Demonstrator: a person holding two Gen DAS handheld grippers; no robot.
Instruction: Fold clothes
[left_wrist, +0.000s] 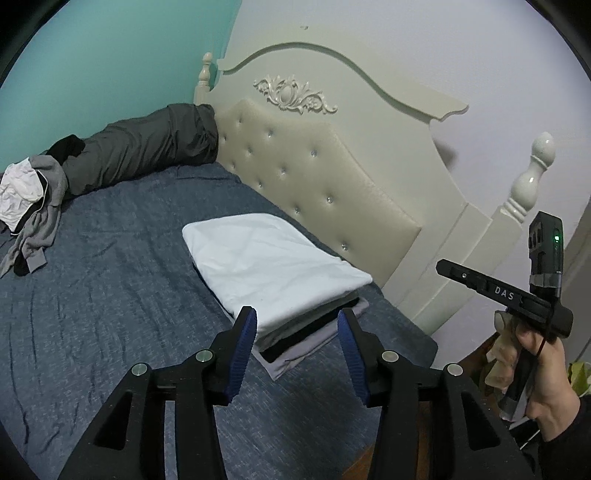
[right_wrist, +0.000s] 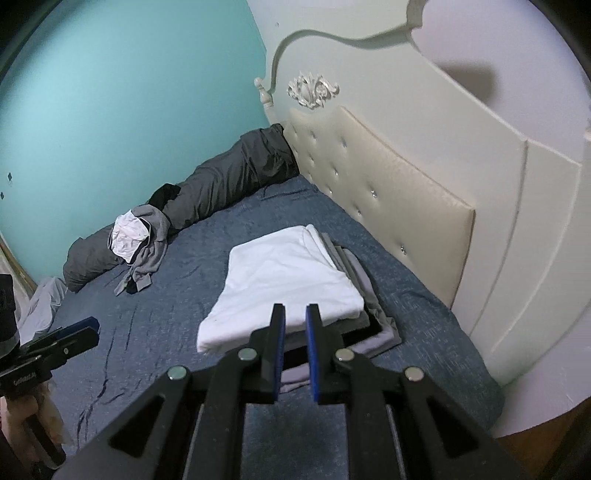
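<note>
A folded white garment (left_wrist: 269, 258) (right_wrist: 284, 273) tops a stack of folded grey and black clothes (left_wrist: 295, 343) (right_wrist: 373, 317) on the blue bed, close to the headboard. My left gripper (left_wrist: 297, 325) hovers over the stack's near edge, blue pads wide apart with nothing between them. My right gripper (right_wrist: 295, 308) hangs above the same near edge, its pads almost together with only a thin slit and nothing in it. In the left wrist view a hand holds the right gripper (left_wrist: 443, 265) to the right of the stack. The left gripper (right_wrist: 88, 328) shows at the left of the right wrist view.
A loose heap of grey, white and black clothes (left_wrist: 33, 206) (right_wrist: 136, 236) lies at the bed's far left. A rolled dark grey quilt (left_wrist: 147, 147) (right_wrist: 236, 177) runs along the teal wall. The cream tufted headboard (left_wrist: 314, 166) (right_wrist: 388, 192) bounds the right. Blue sheet (left_wrist: 110, 295) spreads between.
</note>
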